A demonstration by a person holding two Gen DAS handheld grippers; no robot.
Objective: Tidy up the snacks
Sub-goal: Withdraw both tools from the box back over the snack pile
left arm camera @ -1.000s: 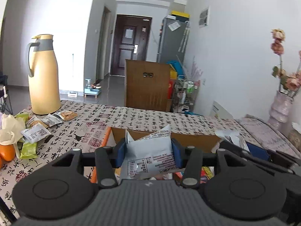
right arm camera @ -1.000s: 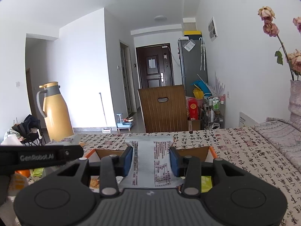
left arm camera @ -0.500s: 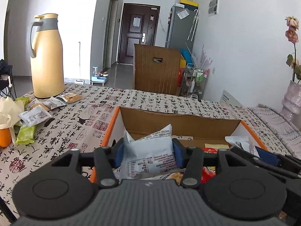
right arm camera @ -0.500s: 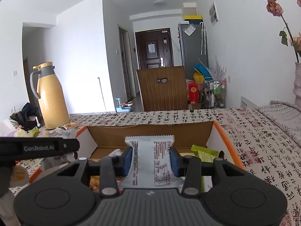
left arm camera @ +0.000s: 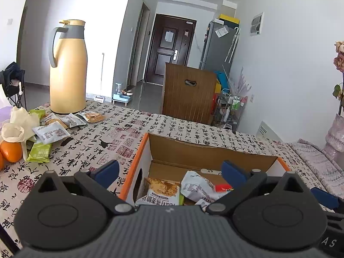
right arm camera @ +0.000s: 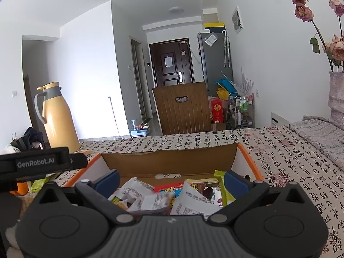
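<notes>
Both grippers have just been opening and now stand spread wide with nothing between the blue pads: the left gripper (left arm camera: 169,169) and the right gripper (right arm camera: 172,179) each held a white packet a second ago, and both packets now lie inside the cardboard box (left arm camera: 206,153), so two more snacks count as stowed. Judged from this, the drop is complete and the next work lies with the loose packets (left arm camera: 51,132) left on the tablecloth (left arm camera: 120,137), well to the left of the box, near the yellow thermos jug (left arm camera: 67,68). The tablecloth is soft fabric printed with black calligraphy and red seals. The box is corrugated brown board inside, white outside with an orange rim, open-topped and rectangular, with an oval handle hole in its left wall. The jug is tall, smooth and hard, with a grey collar and handle. Contents of the box (right arm camera: 169,161) are a crumpled heap of thin, glossy, crinkly film wrappers: white printed packets (right arm camera: 142,194), a biscuit packet (left arm camera: 162,190), a green wrapper (right arm camera: 223,185). An orange (left arm camera: 11,151) sits beside the loose pile.
</notes>
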